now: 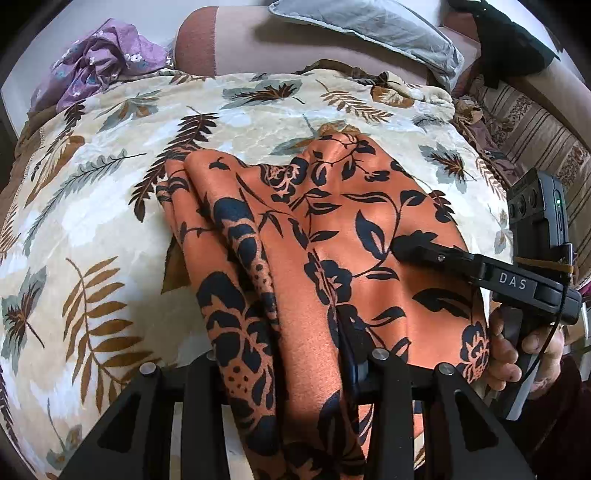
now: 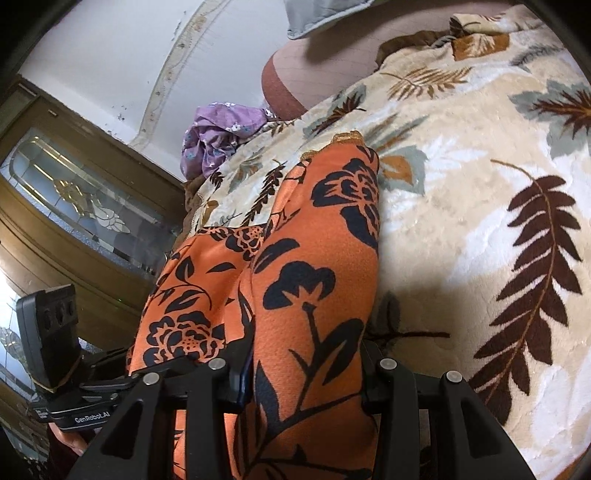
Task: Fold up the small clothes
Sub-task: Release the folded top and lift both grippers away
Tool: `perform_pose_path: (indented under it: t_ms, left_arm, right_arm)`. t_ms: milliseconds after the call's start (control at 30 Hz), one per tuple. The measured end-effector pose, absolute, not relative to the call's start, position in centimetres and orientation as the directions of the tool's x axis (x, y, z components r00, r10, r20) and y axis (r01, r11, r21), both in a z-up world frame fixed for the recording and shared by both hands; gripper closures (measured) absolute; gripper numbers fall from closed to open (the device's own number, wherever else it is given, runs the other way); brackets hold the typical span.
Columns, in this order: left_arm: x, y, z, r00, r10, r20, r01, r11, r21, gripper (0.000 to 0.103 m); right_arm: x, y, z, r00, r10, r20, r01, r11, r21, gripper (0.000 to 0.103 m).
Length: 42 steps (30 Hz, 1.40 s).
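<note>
Left gripper (image 1: 295, 373): we are seeing the orange floral garment (image 1: 314, 229) bunching up between its fingers, which are pinching a gathered near edge of the cloth.

Right gripper (image 2: 303, 373): we are seeing the same garment (image 2: 314, 277) running through its fingers; cloth is filling the gap, but we cannot tell whether the pads are pressing on it.

Person's hand (image 1: 517, 350): we are glimpsing it at the right edge of the left view, gripping the right tool's handle just beside the cloth.

Garment's place: it is lying in long folds on the leaf-print blanket (image 1: 92, 221) of the bed, its far end resting on the blanket and its near end being held at the grippers.

Step in hand: we are judging this as laying the doubled garment down onto the bed mid-fold.

Next move: we are expecting it to call for settling the near edge flat, releasing both pinches and smoothing the ridges.

Farther back: a crumpled purple garment (image 1: 107, 55) is waiting near the pillow (image 1: 369, 33).
</note>
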State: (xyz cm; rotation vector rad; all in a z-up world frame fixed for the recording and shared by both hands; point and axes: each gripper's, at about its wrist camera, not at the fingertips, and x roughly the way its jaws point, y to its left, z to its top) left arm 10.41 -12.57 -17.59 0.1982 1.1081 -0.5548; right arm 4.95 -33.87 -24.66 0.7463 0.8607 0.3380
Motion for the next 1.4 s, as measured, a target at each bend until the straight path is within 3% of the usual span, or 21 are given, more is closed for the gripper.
perform_pose_path:
  t_ms: [100,167,300,467,533,600,733,833,967,1100,1200,1300,1400]
  left_arm:
    - [10.2,-12.5,-17.5,0.342,-0.301,-0.890,0.505,0.858,-0.096,0.060]
    - [9.9,-12.5,-17.3,0.359,-0.282,-0.890,0.500,0.863,-0.071,0.060]
    - [9.0,-12.0,-16.5,0.417,-0.232,-0.879,0.481,0.877,-0.004,0.056]
    - [7.3,-10.8,-15.1,0.529,-0.161,-0.833,0.443,0.890,0.109,0.052]
    - [7.0,-10.6,-15.5,0.580,-0.101,-0.808,0.421,0.887,0.191,0.036]
    - [7.2,-10.8,-17.6,0.610,-0.012,-0.793,0.397,0.870,0.293,0.029]
    - [7.0,-10.5,-18.5,0.617,0.000,-0.787,0.390,0.869,0.306,0.029]
    - [6.2,-9.8,-15.6,0.639,-0.027,-0.769,0.382,0.879,0.287,0.029]
    - [4.4,-8.3,-10.8,0.706,-0.053,-0.706,0.308,0.921,0.239,0.029]
    - [1.3,-7.2,-5.3,0.810,-0.039,-0.585,0.223,0.943,0.245,0.013]
    - [-0.6,-7.1,-2.6,0.852,-0.042,-0.521,0.199,0.948,0.249,0.013]
    - [-2.3,-6.7,-0.4,0.856,-0.059,-0.514,0.197,0.956,0.219,0.003]
    - [-4.2,-6.5,0.9,0.875,-0.042,-0.483,0.169,0.960,0.222,0.003]
  right_arm:
    - [4.5,-33.7,-24.1,0.611,0.485,-0.626,0.077,0.750,0.657,0.044]
    - [3.7,-33.7,-23.2,0.616,0.442,-0.652,0.095,0.780,0.618,0.043]
    - [1.1,-33.4,-19.7,0.665,0.267,-0.697,0.124,0.882,0.456,0.043]
    - [-2.9,-31.7,-16.8,0.747,0.231,-0.623,0.064,0.908,0.414,0.043]
    - [-3.3,-29.9,-17.3,0.725,0.220,-0.653,0.050,0.929,0.368,0.045]
    - [-2.3,-28.1,-19.8,0.646,0.238,-0.726,0.057,0.933,0.356,0.053]
    - [-2.3,-26.9,-20.2,0.627,0.187,-0.756,0.073,0.953,0.295,0.053]
    - [-3.5,-27.7,-18.0,0.656,0.215,-0.723,0.078,0.934,0.349,0.053]
    - [-6.1,-28.0,-13.8,0.731,0.154,-0.665,0.084,0.946,0.312,0.052]
    - [-9.1,-27.9,-9.5,0.800,0.106,-0.591,0.102,0.946,0.308,0.052]
    - [-11.2,-27.0,-6.8,0.835,0.054,-0.548,0.112,0.958,0.266,0.051]
    - [-12.8,-26.4,-4.9,0.858,0.011,-0.514,0.129,0.963,0.235,0.049]
    - [-14.3,-25.9,-3.5,0.874,-0.008,-0.486,0.133,0.966,0.223,0.049]
